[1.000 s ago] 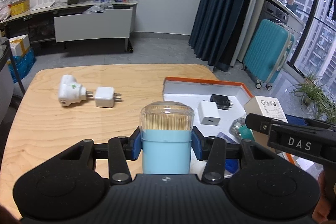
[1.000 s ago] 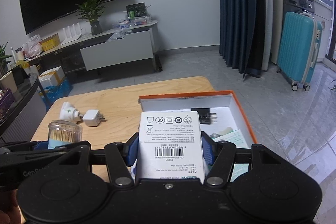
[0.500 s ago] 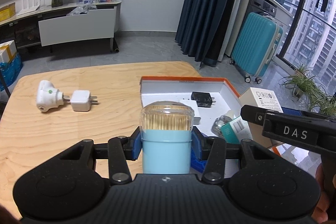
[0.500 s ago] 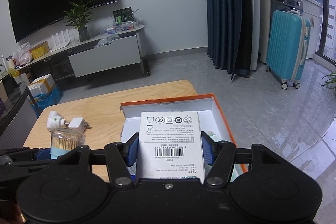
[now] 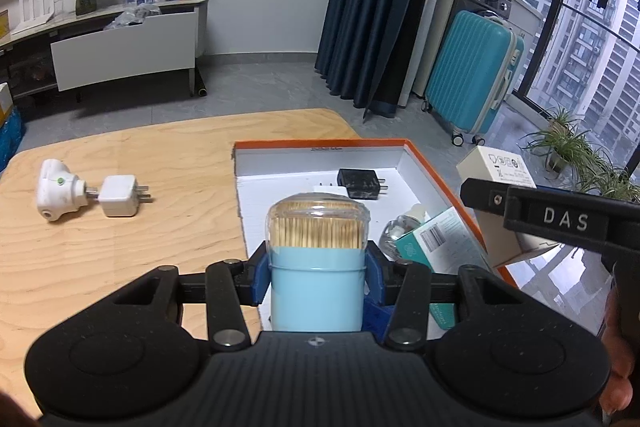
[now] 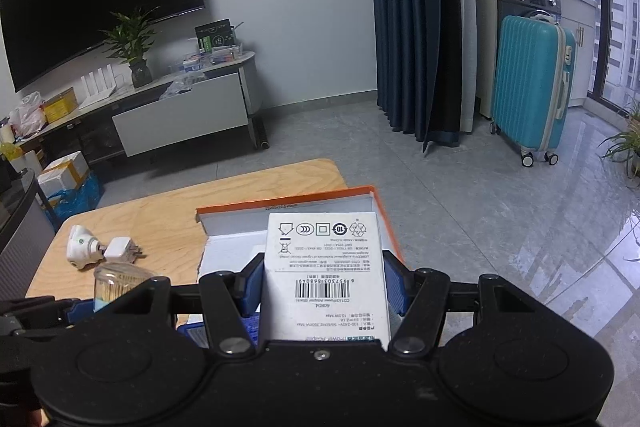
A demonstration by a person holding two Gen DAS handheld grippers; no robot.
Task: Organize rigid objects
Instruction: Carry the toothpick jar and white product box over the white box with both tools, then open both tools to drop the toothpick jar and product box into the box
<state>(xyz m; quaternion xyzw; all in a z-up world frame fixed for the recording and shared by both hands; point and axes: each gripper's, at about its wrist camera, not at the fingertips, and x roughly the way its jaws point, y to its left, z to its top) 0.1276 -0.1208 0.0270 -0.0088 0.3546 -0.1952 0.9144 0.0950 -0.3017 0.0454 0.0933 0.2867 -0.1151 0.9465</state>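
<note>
On the left wrist view, foreground centre: left gripper (image 5: 318,277), blue pads (image 5: 258,277) pressed against both sides of a toothpick jar (image 5: 318,267), light-blue body, clear domed lid, held upright above the near edge of the tray.
Item: orange-rimmed tray (image 5: 436,183), white inside, lying on the wooden table (image 5: 120,247) at its right end. Contents: black plug adapter (image 5: 360,183) near the far wall; a white charger (image 5: 328,190) just beside it, mostly hidden behind the jar lid; a small clear bottle (image 5: 396,231) touching a teal carton (image 5: 440,239) at the right wall.
Item: white round adapter (image 5: 56,189) joined to a white square charger (image 5: 120,195), on the table's left part, well apart from the tray.
Item: right gripper's side arm, marked DAS, at the right edge, with a white box (image 5: 500,171) showing behind it, beyond the tray's right rim.

On the right wrist view, foreground centre: right gripper (image 6: 324,285), blue pads (image 6: 396,287) clamped on the white box (image 6: 326,267), printed face with barcode upward, held over the orange-rimmed tray (image 6: 288,203).
Item: toothpick jar (image 6: 120,283), lower left, partly hidden by the gripper frame.
Item: white round adapter (image 6: 82,247) and white square charger (image 6: 120,251), joined, on the wooden table (image 6: 168,215) left of the tray.
</note>
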